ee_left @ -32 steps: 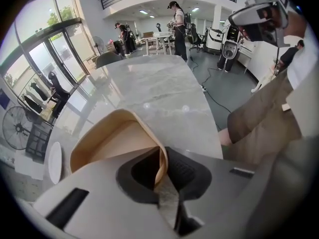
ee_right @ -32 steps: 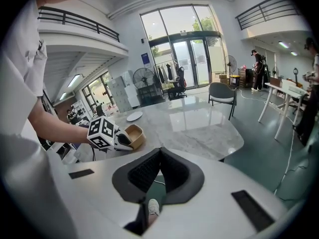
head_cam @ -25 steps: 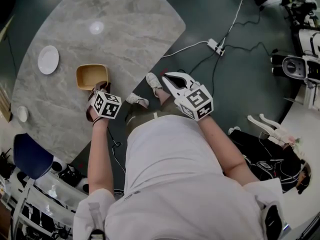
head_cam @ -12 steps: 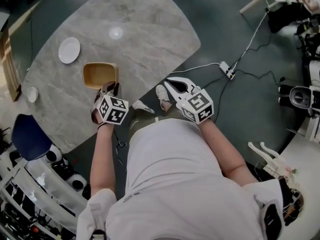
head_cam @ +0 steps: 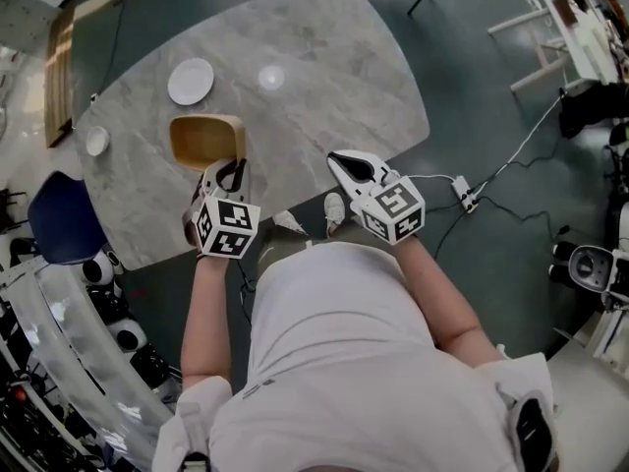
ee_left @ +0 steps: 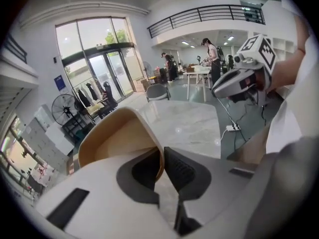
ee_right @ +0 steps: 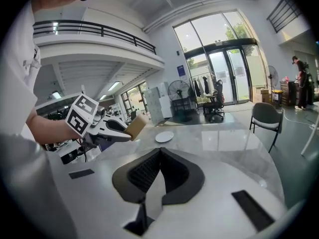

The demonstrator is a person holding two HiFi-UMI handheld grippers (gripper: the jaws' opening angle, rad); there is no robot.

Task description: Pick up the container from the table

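Observation:
The container (head_cam: 204, 138) is a tan, square bowl with rounded corners, held tilted above the grey marble table (head_cam: 324, 57). My left gripper (head_cam: 233, 170) is shut on its near rim, one pad inside and one outside; in the left gripper view the container (ee_left: 119, 138) fills the space ahead of the gripper (ee_left: 160, 166). My right gripper (head_cam: 339, 160) hangs over the table's near edge, shut with nothing in it, apart from the container. The right gripper view shows its own pads touching (ee_right: 158, 153) and the container (ee_right: 134, 126) in the left gripper (ee_right: 107, 128).
A white plate (head_cam: 191, 81) lies on the table beyond the container, and a small white bowl (head_cam: 96, 141) sits near the left edge. A blue chair (head_cam: 61, 219) stands at the left. A power strip (head_cam: 464, 193) and cables lie on the floor at the right.
My left gripper has risen with the container in its grip, and the container now tilts. My right gripper has shifted toward the table's edge. The head view has swung.

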